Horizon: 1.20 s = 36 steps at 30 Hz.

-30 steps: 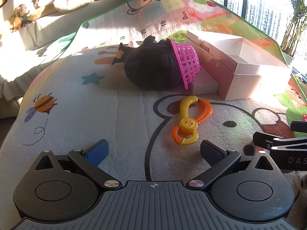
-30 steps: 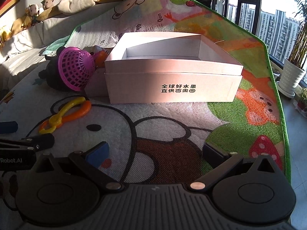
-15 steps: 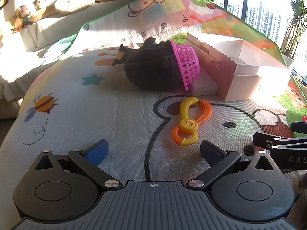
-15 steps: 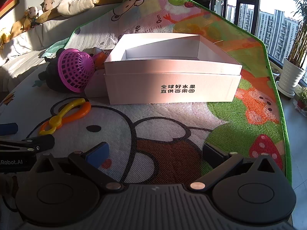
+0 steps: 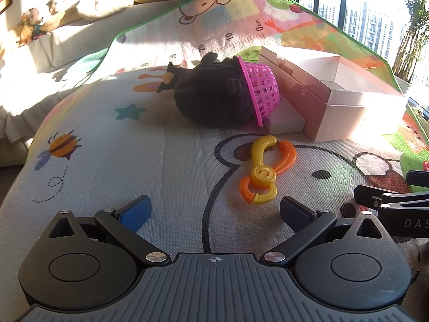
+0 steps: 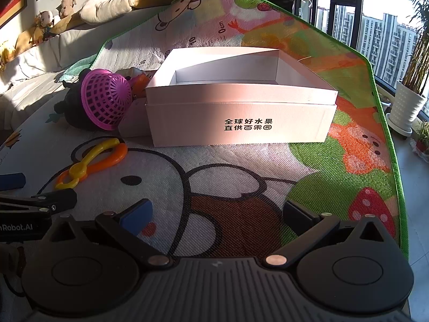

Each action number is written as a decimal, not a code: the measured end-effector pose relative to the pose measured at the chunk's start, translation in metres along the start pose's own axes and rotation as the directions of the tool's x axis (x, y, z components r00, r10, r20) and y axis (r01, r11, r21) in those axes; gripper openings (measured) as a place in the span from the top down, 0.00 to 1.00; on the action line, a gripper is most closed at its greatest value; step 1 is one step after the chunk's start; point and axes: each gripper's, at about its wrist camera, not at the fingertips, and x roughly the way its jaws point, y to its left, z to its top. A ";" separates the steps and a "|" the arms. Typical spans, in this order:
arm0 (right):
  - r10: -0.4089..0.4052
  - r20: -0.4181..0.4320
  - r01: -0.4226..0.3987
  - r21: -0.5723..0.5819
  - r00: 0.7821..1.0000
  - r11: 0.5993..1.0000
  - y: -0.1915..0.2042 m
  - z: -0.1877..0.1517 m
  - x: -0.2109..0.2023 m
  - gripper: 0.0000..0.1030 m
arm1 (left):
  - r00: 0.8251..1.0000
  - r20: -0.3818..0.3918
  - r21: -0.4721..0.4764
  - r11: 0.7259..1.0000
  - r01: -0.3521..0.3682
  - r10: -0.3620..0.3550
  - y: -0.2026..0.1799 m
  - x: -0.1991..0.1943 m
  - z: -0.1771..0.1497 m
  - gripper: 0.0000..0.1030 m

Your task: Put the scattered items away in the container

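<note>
A white cardboard box (image 6: 241, 123) stands open on the play mat; it also shows in the left wrist view (image 5: 348, 107). Yellow and orange toy tongs (image 5: 265, 171) lie just ahead of my open, empty left gripper (image 5: 214, 212), and show in the right wrist view (image 6: 91, 163). A black plush toy (image 5: 209, 99) lies behind, with a pink plastic basket (image 5: 261, 88) against it, also in the right wrist view (image 6: 106, 102). A small pale box (image 5: 284, 118) sits beside the white box. My right gripper (image 6: 217, 214) is open and empty, well short of the box.
The cartoon play mat (image 6: 241, 177) covers the surface, its green edge (image 6: 396, 161) dropping to the floor at right. A potted plant (image 6: 407, 102) stands by the window. A sofa with plush toys (image 6: 53, 29) runs along the back left.
Both grippers have edged slightly forward and upward; the box and toys sit a little lower in view. Nothing was taken hold of or moved.
</note>
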 end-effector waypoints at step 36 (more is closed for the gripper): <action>0.002 -0.004 -0.002 -0.008 1.000 1.000 0.002 0.001 0.001 0.00 | 1.000 0.000 0.001 1.000 0.005 -0.005 0.004 -0.001 0.000 0.00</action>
